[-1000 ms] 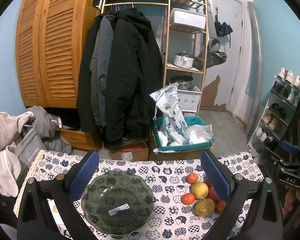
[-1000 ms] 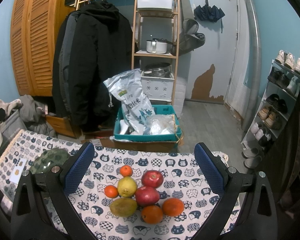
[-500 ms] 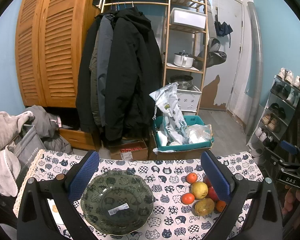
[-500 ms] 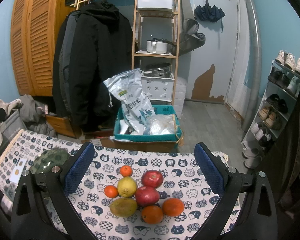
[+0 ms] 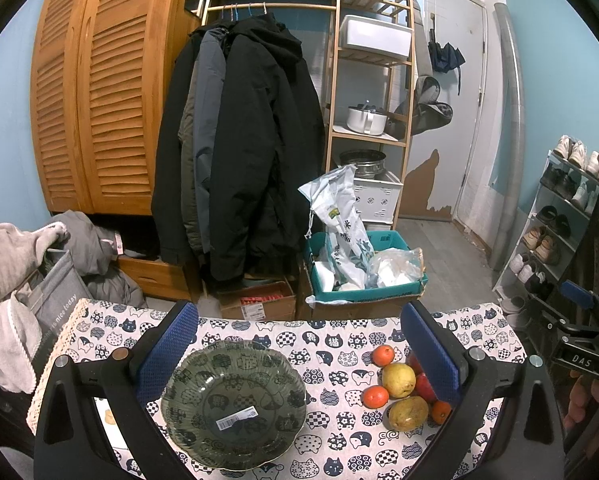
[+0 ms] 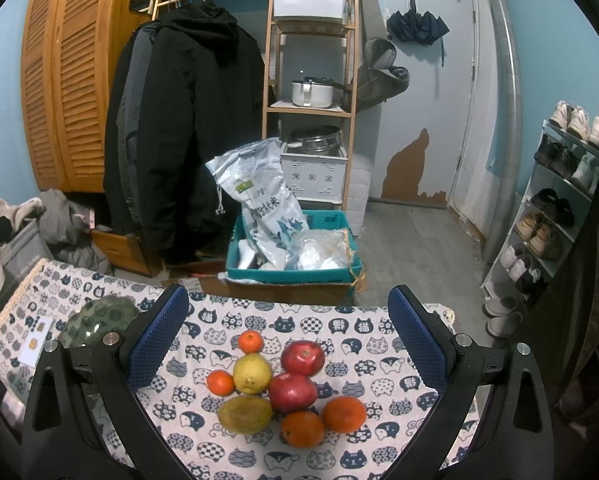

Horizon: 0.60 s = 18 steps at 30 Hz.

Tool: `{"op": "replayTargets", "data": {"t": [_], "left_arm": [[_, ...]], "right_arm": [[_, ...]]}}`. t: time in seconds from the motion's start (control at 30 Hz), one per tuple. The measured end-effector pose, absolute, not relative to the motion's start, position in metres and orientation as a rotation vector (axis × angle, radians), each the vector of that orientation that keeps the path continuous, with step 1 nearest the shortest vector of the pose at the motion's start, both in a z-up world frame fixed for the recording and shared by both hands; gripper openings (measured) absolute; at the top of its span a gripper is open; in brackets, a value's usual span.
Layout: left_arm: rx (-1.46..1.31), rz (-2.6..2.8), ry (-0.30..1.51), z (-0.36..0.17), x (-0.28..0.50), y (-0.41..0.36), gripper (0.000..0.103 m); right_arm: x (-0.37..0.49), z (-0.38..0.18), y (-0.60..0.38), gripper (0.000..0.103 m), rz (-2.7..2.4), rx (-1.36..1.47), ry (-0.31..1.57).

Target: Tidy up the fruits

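Room's pretty packed behind the table. Black coats [image 5: 251, 152] hang on a rail next to louvered wooden doors [image 5: 95, 92]. A wooden shelf [image 6: 311, 60] holds a white pot [image 6: 311, 93] and bins. On the floor a teal crate [image 6: 293, 250] has a rice bag [image 6: 259, 200] sticking out. Shoe rack [image 6: 555, 200] sits on the right, umbrella [image 6: 417, 28] hanging by the door.

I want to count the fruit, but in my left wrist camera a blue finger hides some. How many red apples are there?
Observer: Two red apples, touching, one behind the other.
Operator: And big oranges?
Observer: Two big oranges, side by side, nearest the right camera.
Operator: Is the right gripper holding anything?
Observer: No, the right gripper is open and empty.
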<state>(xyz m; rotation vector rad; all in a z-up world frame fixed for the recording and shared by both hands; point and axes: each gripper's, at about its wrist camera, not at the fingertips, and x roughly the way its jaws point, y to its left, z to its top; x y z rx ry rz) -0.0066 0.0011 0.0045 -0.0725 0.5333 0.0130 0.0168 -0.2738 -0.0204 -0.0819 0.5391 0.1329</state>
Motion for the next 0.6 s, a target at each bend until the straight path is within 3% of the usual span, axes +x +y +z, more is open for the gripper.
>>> {"op": "replayTargets", "data": {"t": [0.6], "left_arm": [[-0.063, 0.003, 0.542, 0.001, -0.008, -0.018, 0.102]], "right_arm": [[0.017, -0.016, -0.285, 0.098, 0.122, -0.073, 0.539]]}}
